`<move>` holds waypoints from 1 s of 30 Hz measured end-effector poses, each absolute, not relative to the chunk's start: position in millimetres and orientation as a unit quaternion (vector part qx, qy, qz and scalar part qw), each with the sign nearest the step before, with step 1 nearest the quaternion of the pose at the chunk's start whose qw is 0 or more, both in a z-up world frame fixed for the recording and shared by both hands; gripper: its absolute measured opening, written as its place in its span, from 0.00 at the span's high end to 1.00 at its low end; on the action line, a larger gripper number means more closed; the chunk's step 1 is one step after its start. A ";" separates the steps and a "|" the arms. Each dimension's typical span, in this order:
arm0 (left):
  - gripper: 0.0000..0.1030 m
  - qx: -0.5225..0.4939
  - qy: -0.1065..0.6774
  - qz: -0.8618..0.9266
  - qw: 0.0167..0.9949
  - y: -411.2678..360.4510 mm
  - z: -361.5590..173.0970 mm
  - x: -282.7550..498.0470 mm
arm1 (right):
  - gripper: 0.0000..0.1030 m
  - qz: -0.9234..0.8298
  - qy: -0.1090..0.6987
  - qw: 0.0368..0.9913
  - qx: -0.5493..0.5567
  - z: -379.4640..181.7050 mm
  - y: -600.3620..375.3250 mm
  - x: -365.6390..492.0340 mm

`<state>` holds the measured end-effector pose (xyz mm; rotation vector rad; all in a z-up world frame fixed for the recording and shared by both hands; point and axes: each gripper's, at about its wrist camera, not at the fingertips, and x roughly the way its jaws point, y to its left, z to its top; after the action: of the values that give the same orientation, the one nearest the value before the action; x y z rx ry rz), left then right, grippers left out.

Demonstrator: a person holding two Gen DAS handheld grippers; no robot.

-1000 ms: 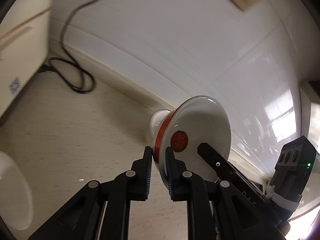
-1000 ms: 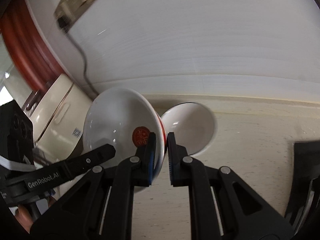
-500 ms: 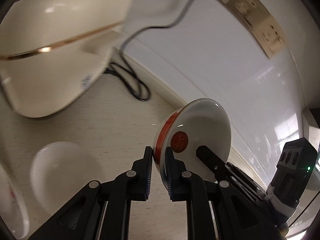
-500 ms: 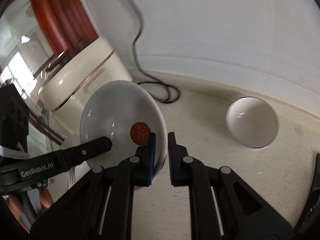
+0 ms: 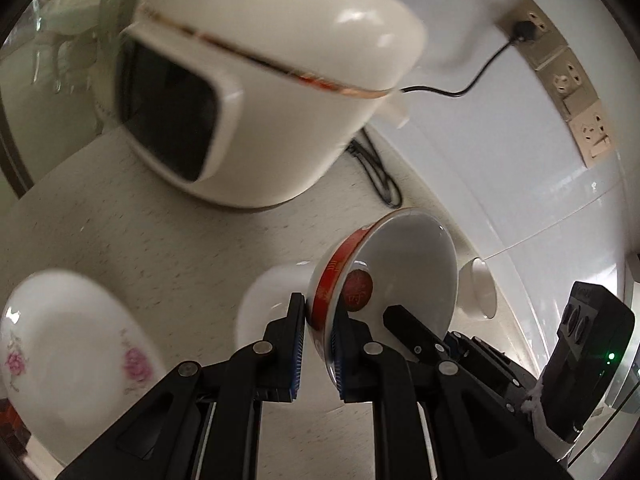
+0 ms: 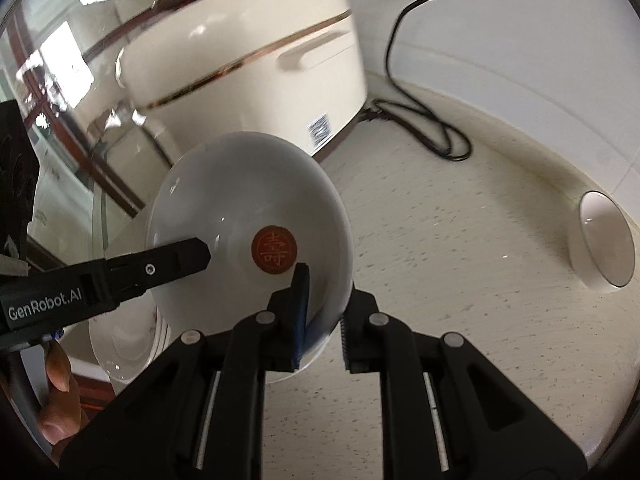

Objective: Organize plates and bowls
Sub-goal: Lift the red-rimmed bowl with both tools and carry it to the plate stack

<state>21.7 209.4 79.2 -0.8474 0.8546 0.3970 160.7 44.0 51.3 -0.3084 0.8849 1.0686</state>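
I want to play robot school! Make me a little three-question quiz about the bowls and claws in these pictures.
1. True or false: both the left claw and the right claw pinch the rim of the red-banded bowl.

2. Pick one. The red round mark sits:
A. under the rice cooker
B. inside the bowl's bottom
C. on the wall sockets

3. Fill in: the plate with pink flowers rests on the countertop and shows only in the ____ wrist view.

Key
1. True: each claw grips a different edge.
2. B
3. left
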 end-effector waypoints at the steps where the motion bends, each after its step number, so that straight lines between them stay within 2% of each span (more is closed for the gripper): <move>1: 0.88 -0.398 0.402 0.187 0.803 211.4 76.5 19.4 | 0.83 0.492 0.408 0.755 -0.149 48.9 48.0 160.1; 16: 0.88 -0.424 0.427 0.178 0.779 215.7 57.2 9.0 | 0.81 0.498 0.421 0.728 -0.213 33.4 52.9 142.7; 18: 0.88 -0.427 0.425 0.174 0.779 215.7 60.0 6.9 | 0.78 0.500 0.422 0.725 -0.214 32.6 53.9 142.0; 26: 0.88 -0.431 0.433 0.161 0.775 216.4 55.8 7.4 | 0.76 0.510 0.426 0.717 -0.211 33.5 53.5 145.1; 30: 0.88 -0.422 0.441 0.160 0.776 211.6 52.3 14.4 | 0.71 0.511 0.417 0.724 -0.205 41.4 48.1 144.2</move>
<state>14.4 211.6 52.3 -0.9130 0.9554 0.3466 144.2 48.1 41.4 -0.4521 0.9199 1.1274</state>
